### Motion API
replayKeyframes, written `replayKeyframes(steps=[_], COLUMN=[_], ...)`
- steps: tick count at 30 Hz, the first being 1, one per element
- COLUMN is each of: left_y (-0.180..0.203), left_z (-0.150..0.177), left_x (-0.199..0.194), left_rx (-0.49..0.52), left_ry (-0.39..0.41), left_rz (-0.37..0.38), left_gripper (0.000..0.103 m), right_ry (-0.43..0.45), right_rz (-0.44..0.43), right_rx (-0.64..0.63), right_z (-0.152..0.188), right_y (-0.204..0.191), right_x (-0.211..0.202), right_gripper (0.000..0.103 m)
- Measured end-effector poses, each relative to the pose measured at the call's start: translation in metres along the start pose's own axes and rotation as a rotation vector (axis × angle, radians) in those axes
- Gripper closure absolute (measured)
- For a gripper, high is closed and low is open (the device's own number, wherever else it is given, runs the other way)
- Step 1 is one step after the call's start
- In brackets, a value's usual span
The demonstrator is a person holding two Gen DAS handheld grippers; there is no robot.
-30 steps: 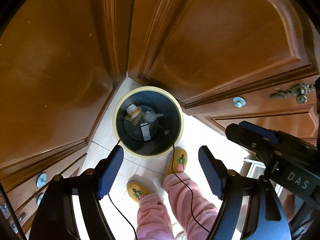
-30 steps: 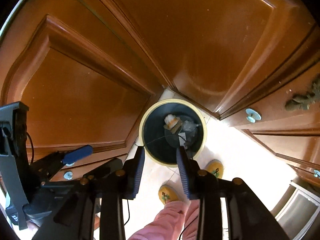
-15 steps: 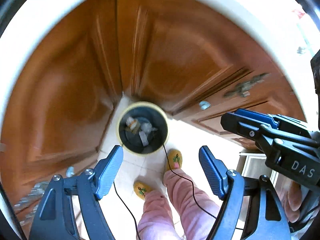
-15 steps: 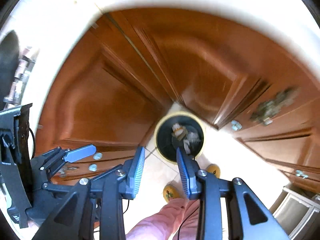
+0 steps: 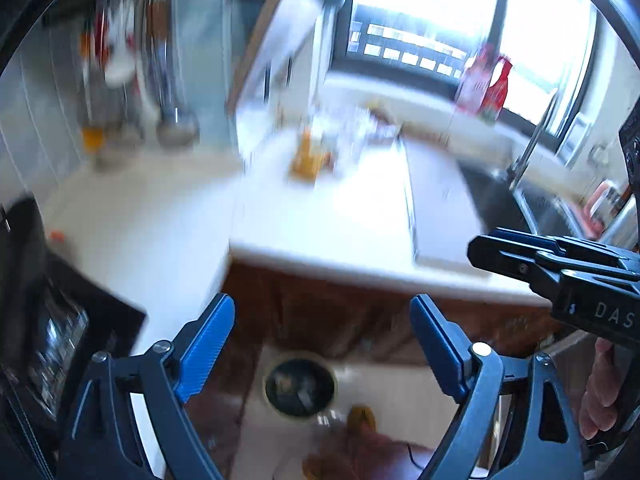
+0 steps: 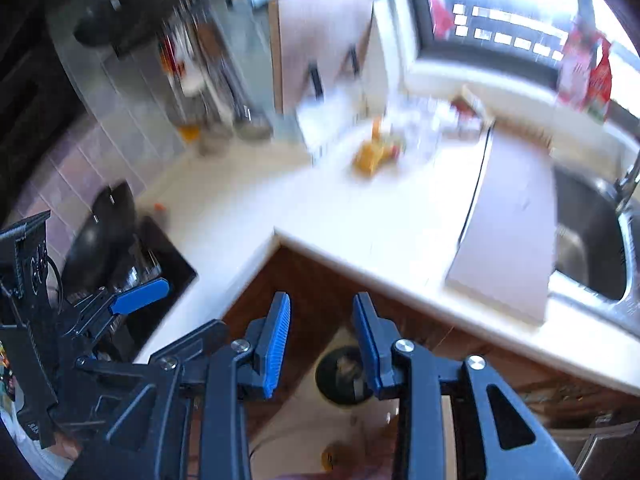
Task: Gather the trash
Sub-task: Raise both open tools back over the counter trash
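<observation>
White counter [image 5: 352, 216] is filling both of my views, blurred, wrapping around a corner above brown cabinet doors [image 5: 320, 312]. I am holding my left gripper [image 5: 322, 344] over that corner with its blue fingers [image 5: 208, 340] standing wide apart; they have just been opening further, and nothing is between them. My right gripper [image 6: 322, 336] is sitting beside it with its fingers [image 6: 276, 340] only partly apart, a narrow gap between the pads, and nothing is gripped there either.

Far below on the pale floor [image 6: 296, 432], the bin [image 5: 299, 385] is standing against the cabinet corner, dark inside with a pale rim, and a few scraps are lying in it, too smeared to tell apart. In the right view the bin [image 6: 340, 376] is showing just between my right fingers. One yellow slipper [image 5: 362, 416] is just beside the bin.

On the counter, near the back corner, an orange-yellow heap [image 6: 374, 152] is lying among clear, blurred items that I cannot make out. A grey board [image 6: 508, 232] is resting on the counter next to the steel sink [image 6: 588, 240]. On the other side a black pan [image 6: 100, 240] is sitting on the dark stove [image 6: 168, 260].
</observation>
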State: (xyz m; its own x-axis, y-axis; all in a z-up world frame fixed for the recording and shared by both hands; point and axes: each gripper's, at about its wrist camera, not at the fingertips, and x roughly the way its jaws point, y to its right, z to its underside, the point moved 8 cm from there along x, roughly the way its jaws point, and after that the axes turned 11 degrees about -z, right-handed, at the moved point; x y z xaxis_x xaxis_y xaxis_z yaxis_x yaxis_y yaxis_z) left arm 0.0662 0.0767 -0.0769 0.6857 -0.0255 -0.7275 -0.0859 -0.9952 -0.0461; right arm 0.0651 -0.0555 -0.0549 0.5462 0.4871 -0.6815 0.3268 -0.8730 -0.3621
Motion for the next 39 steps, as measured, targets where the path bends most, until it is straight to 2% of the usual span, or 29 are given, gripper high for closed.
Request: replayKeyframes(steps=[2,6,10,16,20,30,35,39], left_y=[0.003,0.018,0.032,0.054,0.062,0.098,0.107,0.100], left_z=[-0.026,-0.060,-0.085,-0.111,-0.135,-0.197,-0.210,-0.207], left_x=[-0.021,-0.049,-0.056,-0.037,-0.006,0.091,0.153,0.202], left_rx=[0.003,-0.004,-0.017,0.012,-0.001,0.030,0.007,-0.027], left_ry=[0.069,0.166,0.202,0.227,0.220,0.144,0.076,0.027], left_rz=[-0.002,0.021,0.066,0.020,-0.020,-0.107,-0.131,-0.157], left_gripper=[0.008,0.007,0.005,0.004,0.001,0.001,0.001,0.001], right_ry=[0.053,0.145,0.205,0.266,0.280,0.190,0.142,0.103], right_rz=[0.031,0.105,0.156,0.177,0.146,0.100,0.116,0.097], right_rx=[-0.021,-0.062,-0.096,-0.113,-0.121,-0.087,-0.079,-0.051], right_z=[-0.016,-0.043,-0.065,-0.099,-0.124,-0.174,-0.194,-0.209], right_y=[-0.007,-0.005,0.008,0.041,0.068,0.154,0.199,0.232], right_x=[-0.025,-0.067,-0.094,-0.107,-0.097,-0.040,-0.016,0.012], right_gripper=[0.067,0.054,0.051,0.044,0.043,0.042,0.042,0.043])
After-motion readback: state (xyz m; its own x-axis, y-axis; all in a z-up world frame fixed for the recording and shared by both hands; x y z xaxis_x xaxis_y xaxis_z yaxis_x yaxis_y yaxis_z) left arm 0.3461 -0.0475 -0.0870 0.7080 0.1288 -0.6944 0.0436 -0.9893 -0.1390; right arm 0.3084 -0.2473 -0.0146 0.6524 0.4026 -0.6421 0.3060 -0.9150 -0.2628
